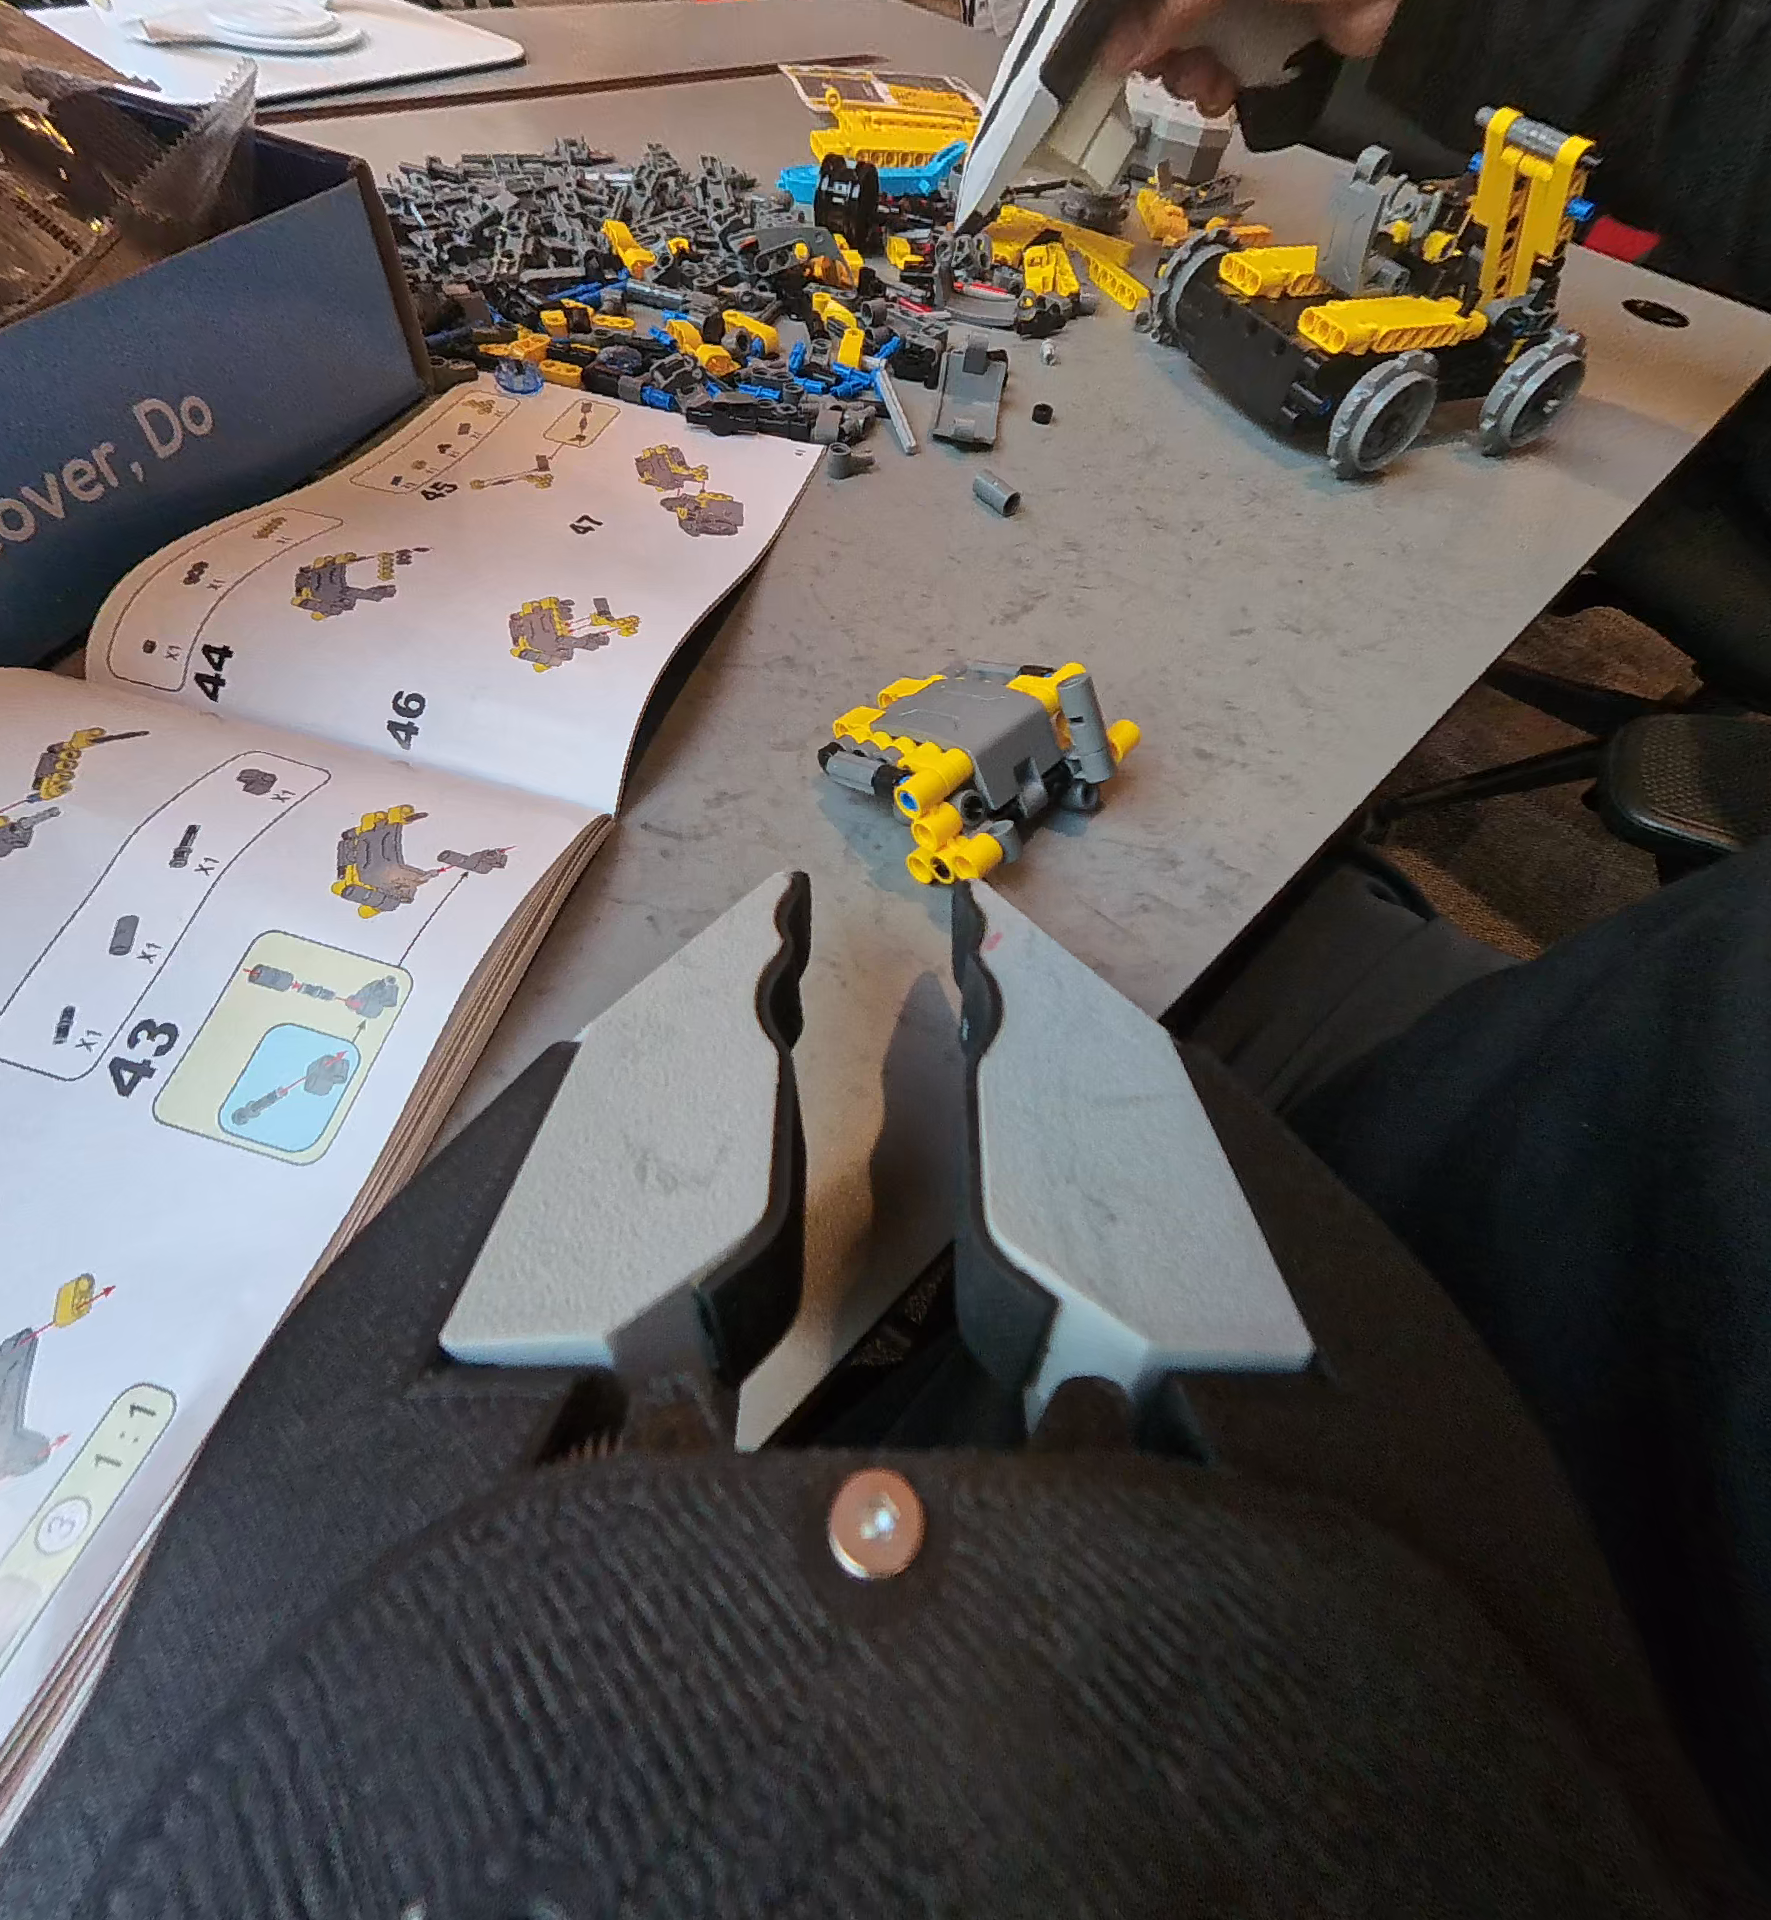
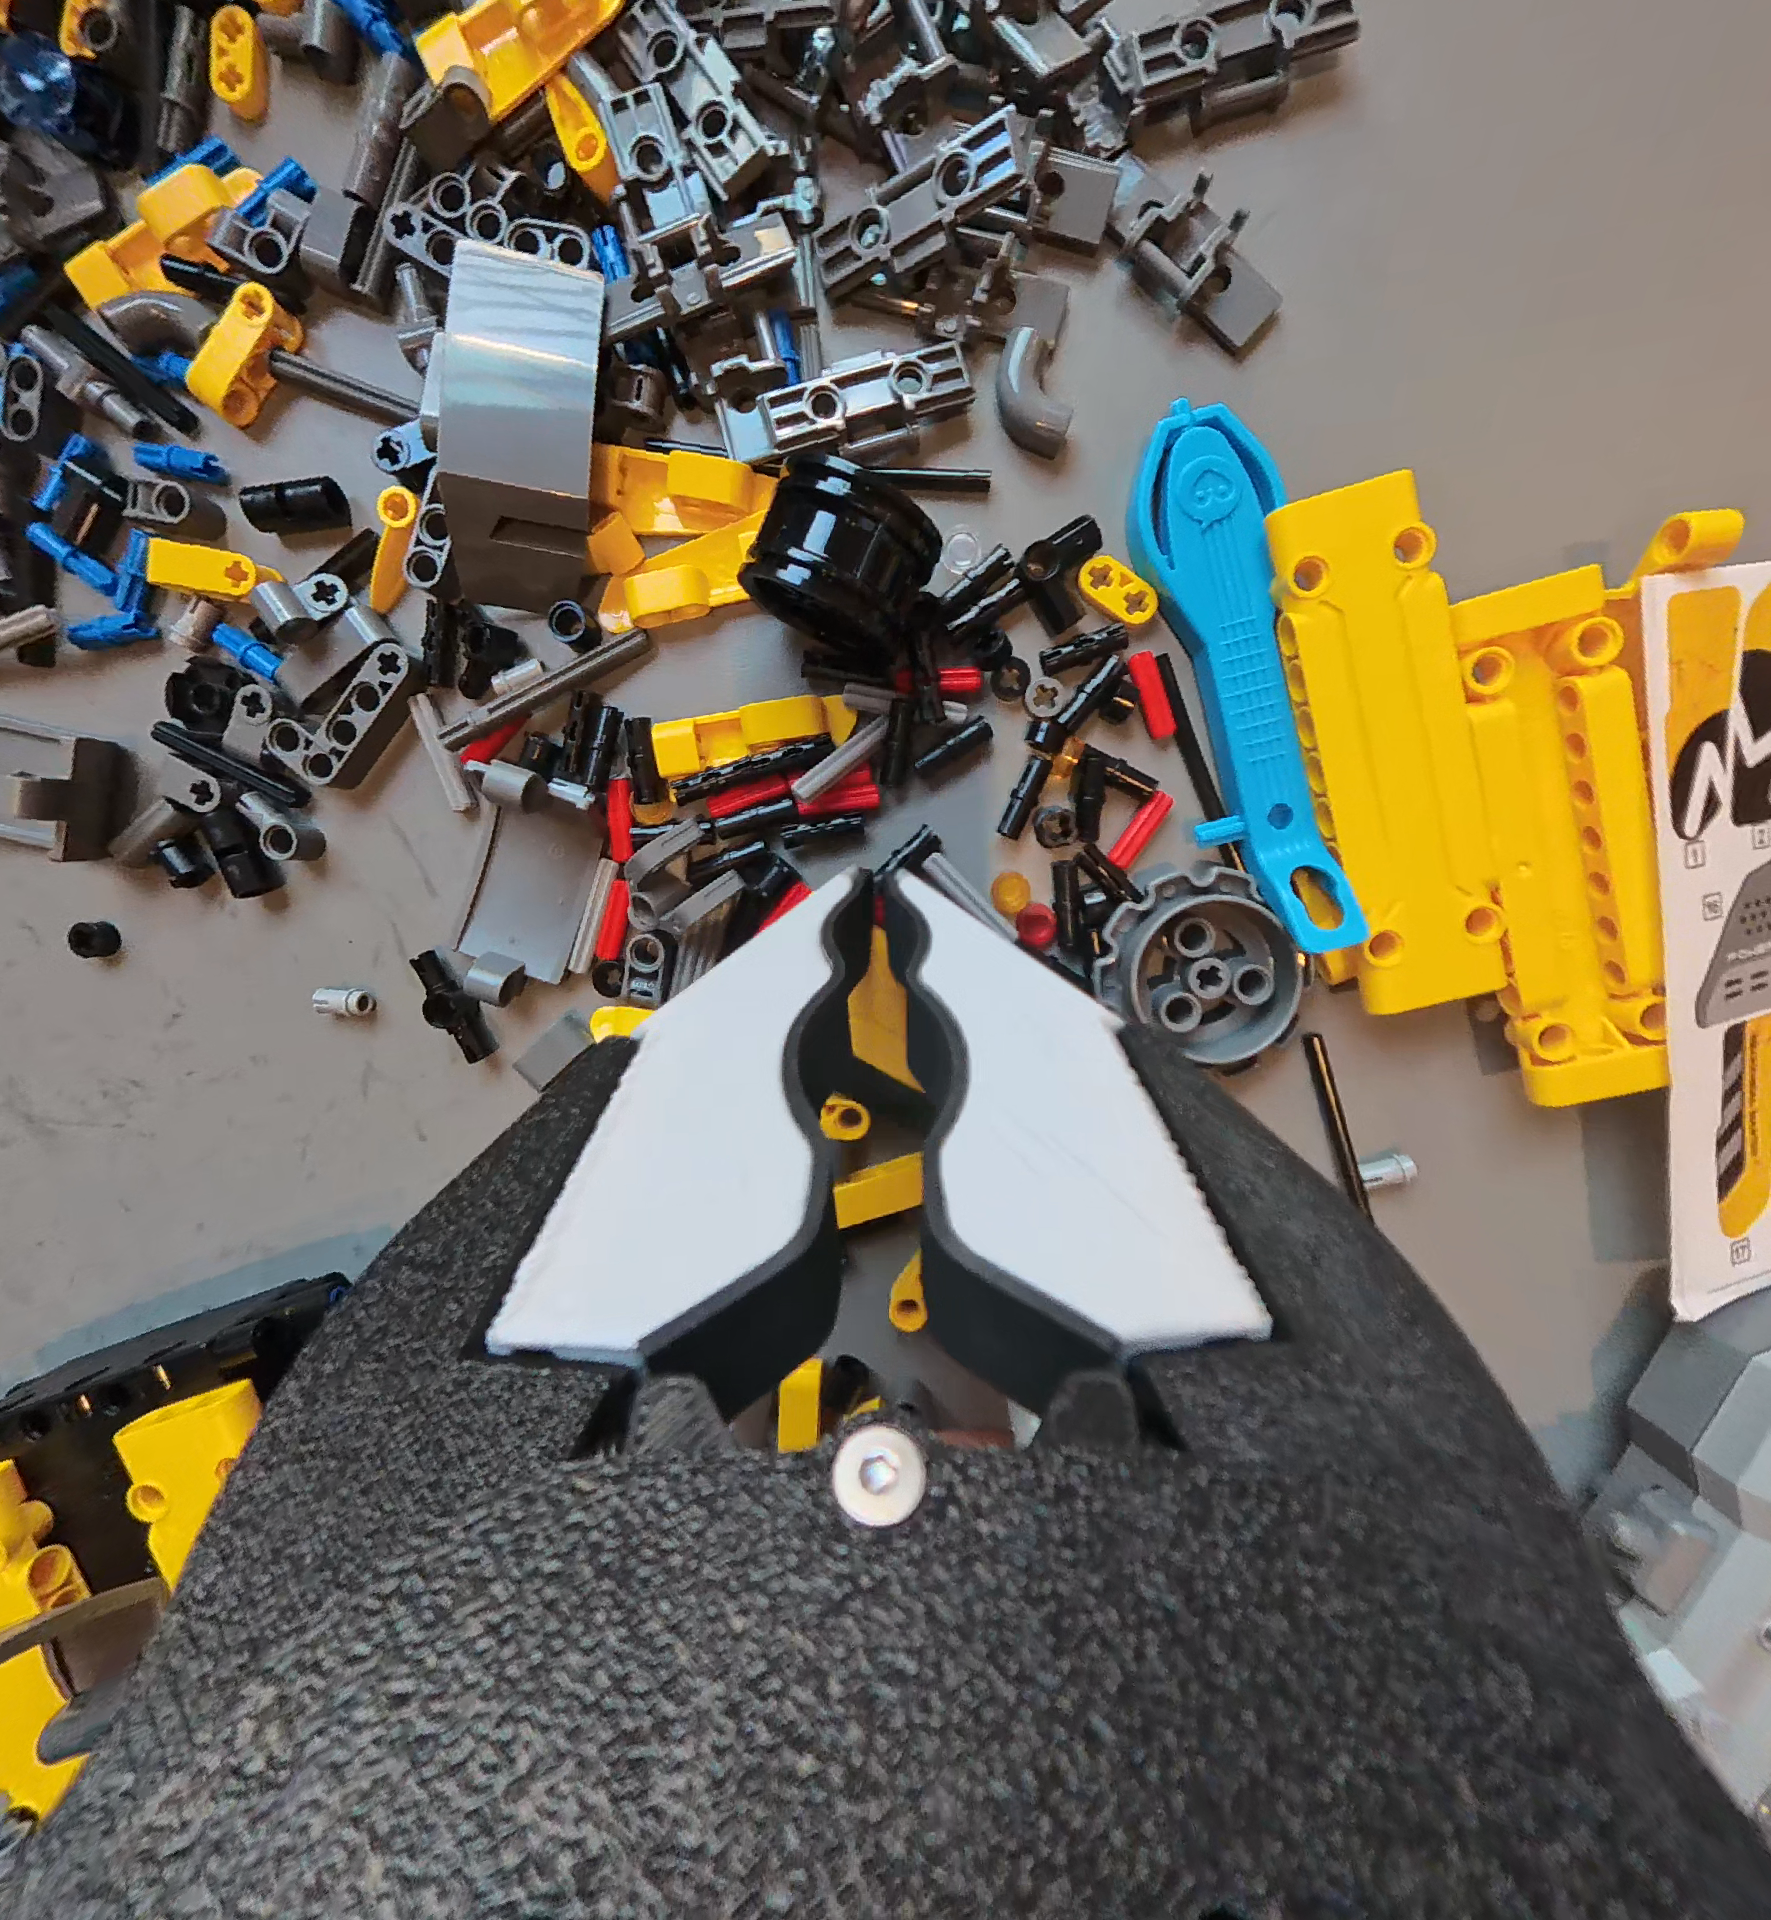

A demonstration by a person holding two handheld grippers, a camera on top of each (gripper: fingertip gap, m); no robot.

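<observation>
- Left tongs [image 1: 881,894] hover spread and empty just short of one small yellow-and-grey sub-assembly [image 1: 974,758], which sits alone on the grey tabletop [image 1: 1224,582], near its edge.
- The sub-assembly looks light and rigid but only press-fitted, and a hard squeeze on its protruding yellow pins could pop it apart. The flat grey block across its middle appears to be the soundest place to grip.
- One open booklet [image 1: 268,831] lies just left of the tongs, and one dark blue box [image 1: 133,416] stands behind it.
- Right tongs [image 2: 876,883] point down into the pile [image 2: 652,416] with tips drawn almost together. A black pin [image 2: 914,844] lies right at the tips, and it cannot be told whether it is pinched.
- Such pins are tiny, hard and smooth, so they would likely slip or roll. A pinch across the middle of the shaft should hold best.
- Beside the pile are one blue lever tool [image 2: 1234,644], one sticker sheet [image 2: 1754,935], one black hub [image 2: 839,551] and one grey wheel [image 2: 1198,961].
- One part-built vehicle [image 1: 1380,301] stands at the far right, with three grey wheels visible.
</observation>
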